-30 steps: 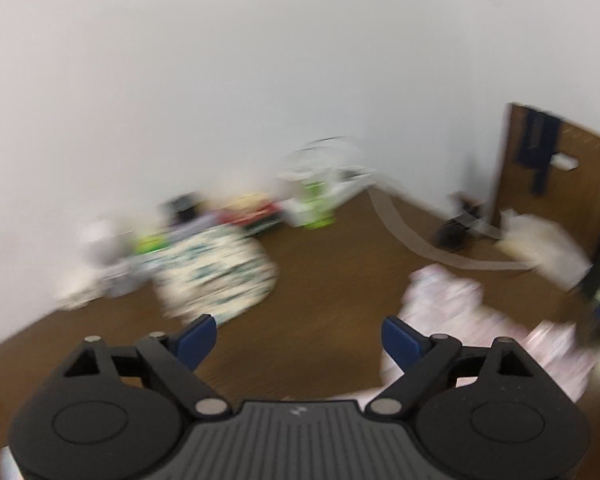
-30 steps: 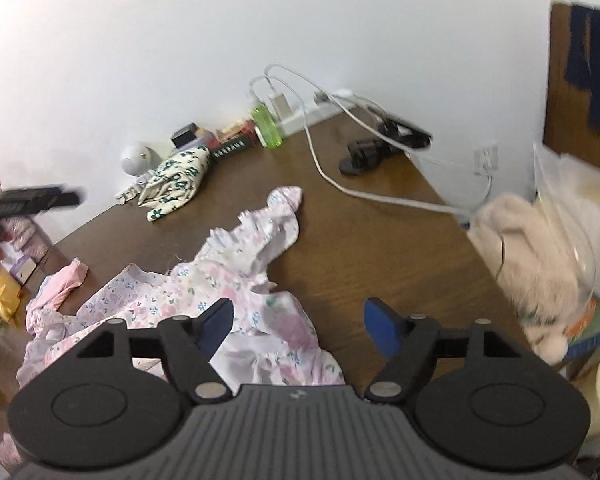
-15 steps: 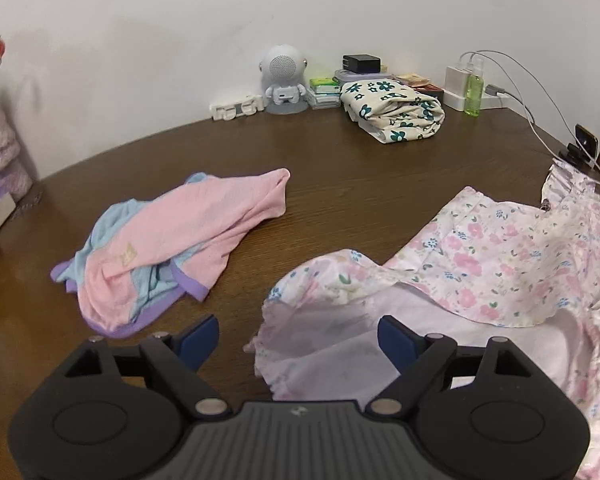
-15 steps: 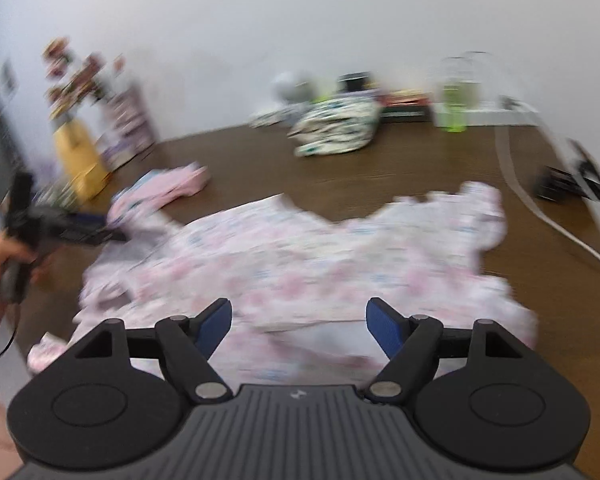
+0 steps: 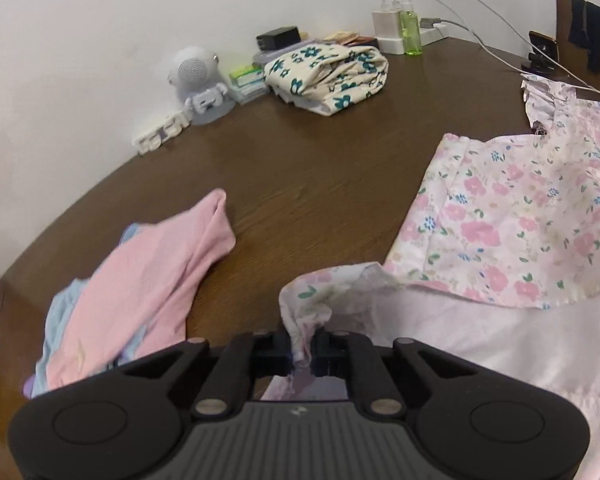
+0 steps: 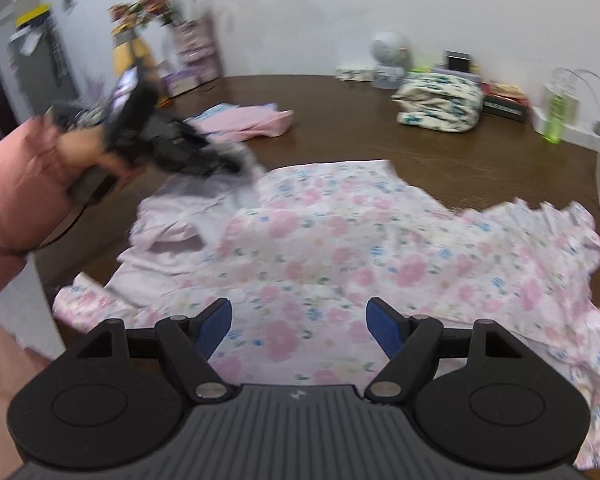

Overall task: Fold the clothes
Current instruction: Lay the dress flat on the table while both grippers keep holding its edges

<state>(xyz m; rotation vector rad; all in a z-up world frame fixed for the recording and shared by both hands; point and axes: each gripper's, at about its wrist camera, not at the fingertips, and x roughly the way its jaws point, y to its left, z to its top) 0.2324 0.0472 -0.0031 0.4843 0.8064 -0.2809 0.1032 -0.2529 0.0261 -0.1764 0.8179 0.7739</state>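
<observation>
Brown table (image 5: 320,184) — limp, light floral dress (image 5: 520,216): left gripper (image 5: 303,346) has just pinched its hem, right gripper (image 6: 299,322) gapes above — take an edge.

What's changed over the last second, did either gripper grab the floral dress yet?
Yes. The left gripper came down onto the near edge of the floral dress and its jaws have just closed, pinching a fold of fabric. The right gripper swung round from the cable side of the table to face across the dress, jaws open, holding nothing. The pink top and folded floral bundle lie where they were.
</observation>
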